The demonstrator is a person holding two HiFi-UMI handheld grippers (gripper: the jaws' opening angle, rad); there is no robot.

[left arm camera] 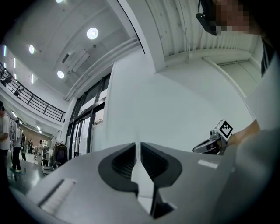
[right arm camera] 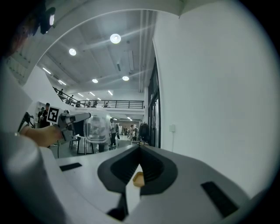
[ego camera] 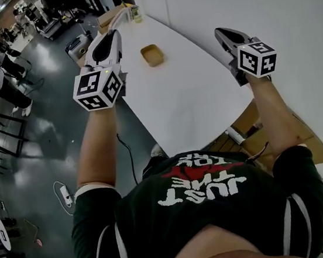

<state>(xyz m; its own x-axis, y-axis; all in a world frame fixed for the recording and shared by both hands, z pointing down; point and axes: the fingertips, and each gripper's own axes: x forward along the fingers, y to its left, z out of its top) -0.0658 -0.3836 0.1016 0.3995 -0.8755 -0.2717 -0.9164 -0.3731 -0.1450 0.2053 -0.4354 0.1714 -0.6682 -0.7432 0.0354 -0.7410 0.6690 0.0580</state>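
Now | left claw [left arm camera: 136, 146] pinched together, empty | right claw [right arm camera: 140, 151] likewise | tan rounded-square dish [ego camera: 152, 55] on smooth white table [ego camera: 193, 103]

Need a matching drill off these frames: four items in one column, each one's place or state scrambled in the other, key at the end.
Column one
1. left hand-held gripper
2. tan dish
3. clear container
4. cardboard boxes

Column two
A. at the far end of the white table
B. below the table's near edge, beside the right forearm
C. jaws shut, nothing between them
D. mid table top, on the bare white surface

Pairs: 1-C, 2-D, 3-A, 4-B
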